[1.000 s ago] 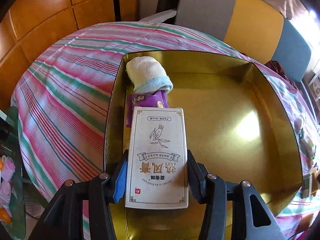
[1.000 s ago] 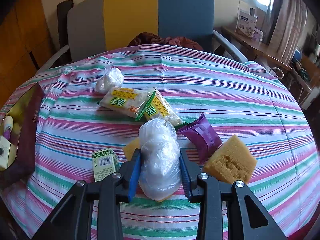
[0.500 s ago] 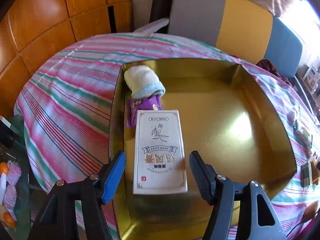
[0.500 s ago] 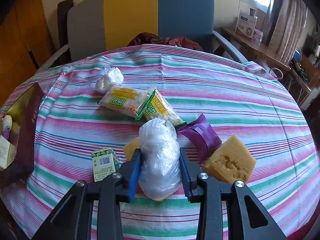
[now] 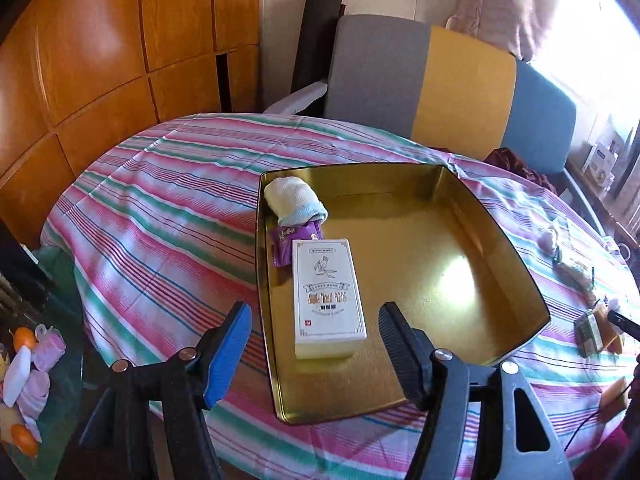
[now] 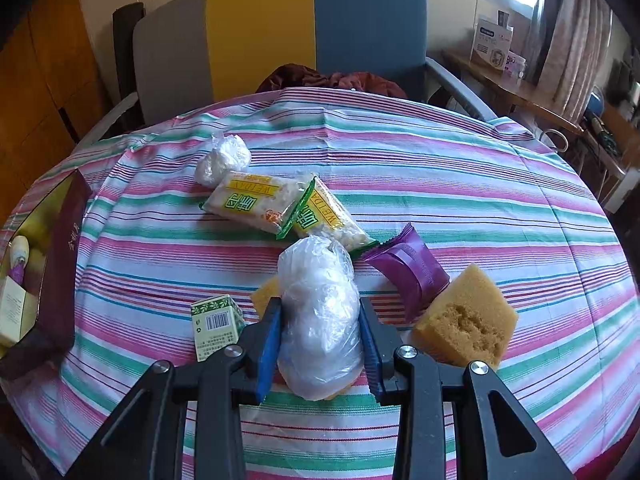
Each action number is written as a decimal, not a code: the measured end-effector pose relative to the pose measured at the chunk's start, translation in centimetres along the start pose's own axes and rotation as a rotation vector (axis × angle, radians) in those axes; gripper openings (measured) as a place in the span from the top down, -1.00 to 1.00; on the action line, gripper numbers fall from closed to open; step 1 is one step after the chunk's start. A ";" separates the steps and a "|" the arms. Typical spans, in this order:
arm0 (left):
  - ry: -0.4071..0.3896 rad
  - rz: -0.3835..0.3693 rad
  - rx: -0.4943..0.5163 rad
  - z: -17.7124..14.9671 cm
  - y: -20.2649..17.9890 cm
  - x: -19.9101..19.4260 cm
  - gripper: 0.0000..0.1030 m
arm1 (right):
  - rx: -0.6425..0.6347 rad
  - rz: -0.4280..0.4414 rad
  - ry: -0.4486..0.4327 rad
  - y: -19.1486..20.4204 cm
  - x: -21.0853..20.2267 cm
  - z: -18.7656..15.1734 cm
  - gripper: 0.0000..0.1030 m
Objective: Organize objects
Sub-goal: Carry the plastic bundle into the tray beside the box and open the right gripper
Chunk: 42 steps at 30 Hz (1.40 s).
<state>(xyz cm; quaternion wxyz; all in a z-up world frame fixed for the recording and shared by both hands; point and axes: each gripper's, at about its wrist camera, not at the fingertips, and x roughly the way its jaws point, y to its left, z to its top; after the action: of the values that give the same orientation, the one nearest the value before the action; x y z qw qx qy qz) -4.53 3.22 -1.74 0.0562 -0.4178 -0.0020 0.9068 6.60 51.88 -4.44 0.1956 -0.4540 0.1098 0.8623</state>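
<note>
A gold tin tray lies on the striped table. In it along the left side lie a white box, a purple packet and a rolled white sock. My left gripper is open and empty, above and short of the box. My right gripper is shut on a clear plastic bag of white stuff, low over the table. Around it lie a yellow sponge, a purple packet, two yellow-green snack packs, a small green-white box and a small plastic bundle.
The tray also shows at the far left in the right wrist view. A grey, yellow and blue chair stands behind the table. A wooden wall is to the left. A glass side table with small items is lower left.
My left gripper let go of the white box, opened and drew back and up from the tray. The right gripper stayed still, shut on the plastic bag.
</note>
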 end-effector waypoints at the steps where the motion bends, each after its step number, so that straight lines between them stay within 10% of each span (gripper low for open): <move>1: -0.004 -0.004 -0.001 -0.1 0.1 -0.2 -0.30 | -0.002 -0.004 0.003 0.0 0.0 0.0 0.29; 19: -0.097 0.023 0.026 -0.9 1.5 -2.7 -0.30 | -0.096 0.038 -0.090 5.7 -4.4 1.4 0.29; 42: -0.037 0.014 -0.214 -1.5 9.3 -0.8 -0.30 | -0.646 0.668 0.001 37.6 -5.9 -3.7 0.29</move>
<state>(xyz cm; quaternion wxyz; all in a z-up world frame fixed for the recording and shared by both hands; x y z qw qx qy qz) -3.83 -6.15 -2.59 0.0049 -0.4045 -0.0971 0.9094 -4.10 15.30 -1.17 -0.2444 -0.4319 -0.0242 0.8679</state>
